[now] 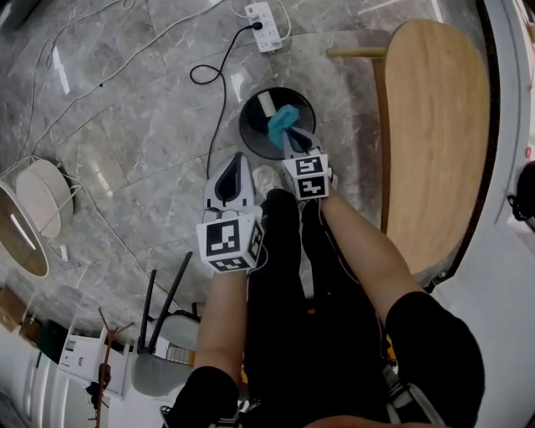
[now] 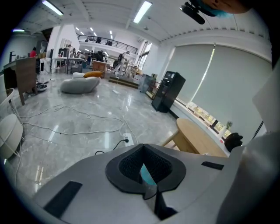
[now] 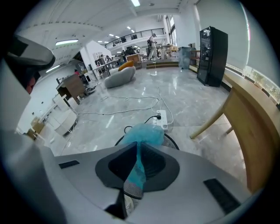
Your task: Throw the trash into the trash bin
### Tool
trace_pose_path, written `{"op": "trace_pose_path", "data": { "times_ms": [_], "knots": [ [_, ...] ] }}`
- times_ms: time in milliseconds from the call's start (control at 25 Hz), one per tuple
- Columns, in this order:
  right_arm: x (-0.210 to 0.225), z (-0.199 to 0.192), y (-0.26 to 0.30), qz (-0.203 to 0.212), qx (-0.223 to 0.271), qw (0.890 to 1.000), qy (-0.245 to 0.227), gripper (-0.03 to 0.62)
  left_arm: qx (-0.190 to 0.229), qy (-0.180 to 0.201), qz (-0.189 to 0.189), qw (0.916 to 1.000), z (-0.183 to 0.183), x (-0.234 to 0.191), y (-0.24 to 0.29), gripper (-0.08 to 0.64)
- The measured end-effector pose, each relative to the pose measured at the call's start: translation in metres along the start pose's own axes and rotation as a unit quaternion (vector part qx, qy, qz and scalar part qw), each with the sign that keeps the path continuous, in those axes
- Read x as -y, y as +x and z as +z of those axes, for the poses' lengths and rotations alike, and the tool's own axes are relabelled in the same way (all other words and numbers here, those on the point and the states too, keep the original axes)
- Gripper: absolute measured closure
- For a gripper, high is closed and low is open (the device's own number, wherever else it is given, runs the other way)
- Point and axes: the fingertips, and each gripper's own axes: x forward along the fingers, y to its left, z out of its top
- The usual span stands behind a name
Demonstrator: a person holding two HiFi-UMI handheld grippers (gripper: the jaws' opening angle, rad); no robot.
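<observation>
In the head view the round black mesh trash bin [image 1: 255, 134] stands on the marble floor just ahead of my feet, with a white item [image 1: 266, 104] lying in it. My right gripper [image 1: 289, 140] is shut on a crumpled teal piece of trash [image 1: 282, 123] and holds it over the bin's mouth. The right gripper view shows the teal trash [image 3: 142, 133] pinched in the right gripper [image 3: 132, 189], with the bin's rim [image 3: 173, 141] beyond. My left gripper [image 1: 235, 160] hangs beside the bin's near left edge, shut and empty. The left gripper [image 2: 151, 192] looks toward the teal trash [image 2: 147, 175].
A light wooden table [image 1: 435, 125] runs along the right. A white power strip [image 1: 266, 25] and its black cable [image 1: 219, 79] lie beyond the bin. A white wire chair [image 1: 42, 196] stands at the left. My legs and a white shoe [image 1: 266, 177] are just behind the bin.
</observation>
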Motion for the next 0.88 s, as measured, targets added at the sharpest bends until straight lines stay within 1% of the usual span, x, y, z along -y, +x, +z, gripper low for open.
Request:
{"op": "trace_pose_path", "data": {
  "times_ms": [40, 80, 120, 160, 360, 400, 440, 480, 560, 640, 760, 880],
  "knots": [
    [0.000, -0.002, 0.002, -0.004, -0.001, 1.000, 0.002, 0.572, 0.000, 0.000, -0.002, 1.0000, -0.001, -0.001, 0.000, 0.548],
    [0.001, -0.004, 0.004, -0.006, -0.002, 1.000, 0.004, 0.538, 0.000, 0.000, -0.003, 1.0000, -0.001, -0.001, 0.000, 0.548],
    [0.001, -0.005, 0.005, -0.007, -0.001, 1.000, 0.008, 0.476, 0.000, 0.000, -0.004, 1.0000, -0.001, -0.002, 0.001, 0.548],
    [0.001, -0.005, 0.005, -0.008, 0.000, 1.000, 0.013, 0.450, -0.001, 0.001, -0.005, 1.0000, -0.001, -0.002, 0.002, 0.548],
    [0.004, 0.010, -0.014, -0.015, 0.026, 0.999, 0.026, 0.440, 0.004, 0.004, -0.008, 0.9999, 0.007, 0.000, 0.001, 0.548],
    [0.005, 0.014, -0.023, -0.017, 0.031, 0.999, 0.028, 0.456, 0.006, 0.004, -0.008, 0.9999, 0.010, 0.001, -0.002, 0.548],
    [0.005, 0.021, -0.032, -0.017, 0.040, 0.999, 0.031, 0.534, 0.008, 0.005, -0.008, 0.9999, 0.014, 0.003, -0.004, 0.548],
    [0.005, 0.029, -0.042, -0.015, 0.052, 0.998, 0.035, 0.577, 0.012, 0.006, -0.007, 0.9999, 0.019, 0.005, -0.006, 0.548],
    [0.005, 0.050, -0.062, -0.003, 0.081, 0.996, 0.047, 0.580, 0.020, 0.010, -0.007, 0.9997, 0.030, 0.011, -0.007, 0.548],
    [0.006, 0.073, -0.085, 0.001, 0.110, 0.993, 0.048, 0.580, 0.030, 0.014, -0.007, 0.9994, 0.042, 0.018, -0.010, 0.548],
    [0.007, 0.110, -0.126, -0.001, 0.153, 0.988, 0.028, 0.580, 0.047, 0.020, -0.006, 0.9987, 0.064, 0.032, -0.019, 0.548],
    [0.008, 0.151, -0.176, -0.003, 0.188, 0.982, 0.001, 0.580, 0.066, 0.031, -0.005, 0.9973, 0.095, 0.053, -0.034, 0.548]
  ]
}}
